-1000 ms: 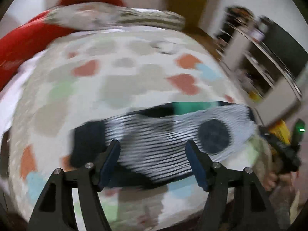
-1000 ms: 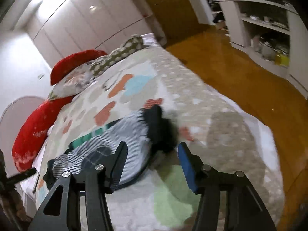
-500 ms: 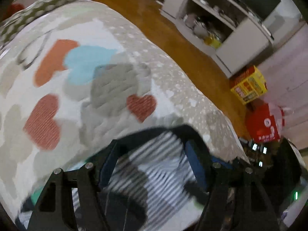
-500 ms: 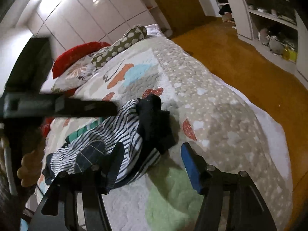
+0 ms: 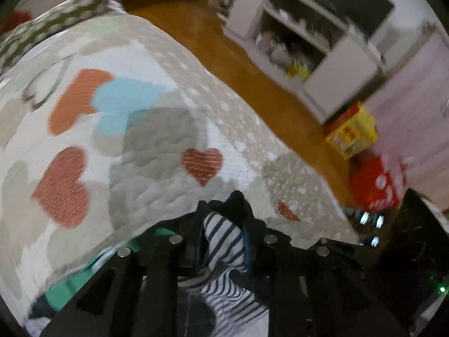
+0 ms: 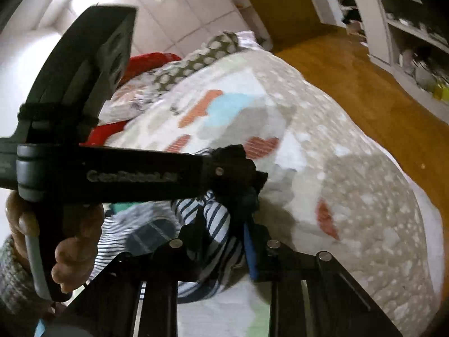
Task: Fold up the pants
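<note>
The pants (image 5: 224, 241) are striped black and white with a dark cuff and a green band, and lie on the heart-patterned bed quilt (image 5: 157, 140). My left gripper (image 5: 221, 238) is shut on the dark cuff end of the pants. My right gripper (image 6: 221, 233) is shut on the same bunched striped end (image 6: 207, 216), just below the left one. The left gripper's black body (image 6: 112, 174) crosses the right wrist view, held by a hand (image 6: 70, 250). The rest of the pants trails to the left, partly hidden.
Red and dotted pillows (image 6: 196, 61) lie at the head of the bed. A wooden floor (image 5: 233, 64) runs along the bed's right side. White shelving (image 5: 303, 45) and yellow and red boxes (image 5: 353, 134) stand beyond it.
Both grippers have moved in on the dark cuff end and closed on it. The left gripper swung right across the bed and now crosses the right wrist view.
</note>
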`<state>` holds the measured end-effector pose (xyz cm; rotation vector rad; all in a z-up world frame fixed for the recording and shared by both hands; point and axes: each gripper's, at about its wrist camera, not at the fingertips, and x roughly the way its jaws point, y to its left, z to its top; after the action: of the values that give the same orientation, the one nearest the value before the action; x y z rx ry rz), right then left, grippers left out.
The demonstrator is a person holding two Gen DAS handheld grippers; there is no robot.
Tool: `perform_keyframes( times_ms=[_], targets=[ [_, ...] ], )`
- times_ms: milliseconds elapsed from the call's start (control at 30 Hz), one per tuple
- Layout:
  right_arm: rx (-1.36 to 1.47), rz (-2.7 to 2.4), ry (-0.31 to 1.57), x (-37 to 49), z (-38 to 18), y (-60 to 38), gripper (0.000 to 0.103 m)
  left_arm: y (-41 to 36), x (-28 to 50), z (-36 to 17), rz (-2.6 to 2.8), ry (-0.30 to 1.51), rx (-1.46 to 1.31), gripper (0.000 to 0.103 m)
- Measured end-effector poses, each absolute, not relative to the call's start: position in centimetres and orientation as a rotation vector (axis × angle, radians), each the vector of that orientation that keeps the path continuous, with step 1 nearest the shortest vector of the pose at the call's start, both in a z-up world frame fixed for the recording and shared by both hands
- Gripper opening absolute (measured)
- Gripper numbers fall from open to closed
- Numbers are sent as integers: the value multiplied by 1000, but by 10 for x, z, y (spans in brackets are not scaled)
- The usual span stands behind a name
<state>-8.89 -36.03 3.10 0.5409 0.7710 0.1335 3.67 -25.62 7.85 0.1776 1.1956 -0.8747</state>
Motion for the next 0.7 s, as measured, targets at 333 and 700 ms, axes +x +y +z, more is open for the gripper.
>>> perform_keyframes(
  times_ms=[333, 700],
  targets=[
    [330, 404, 821, -69, 57, -239, 49, -70, 26, 76, -624, 1152, -268, 40],
    [255, 408, 798, -84, 95, -217, 50, 89, -69, 90, -168, 917, -319, 59]
  ],
)
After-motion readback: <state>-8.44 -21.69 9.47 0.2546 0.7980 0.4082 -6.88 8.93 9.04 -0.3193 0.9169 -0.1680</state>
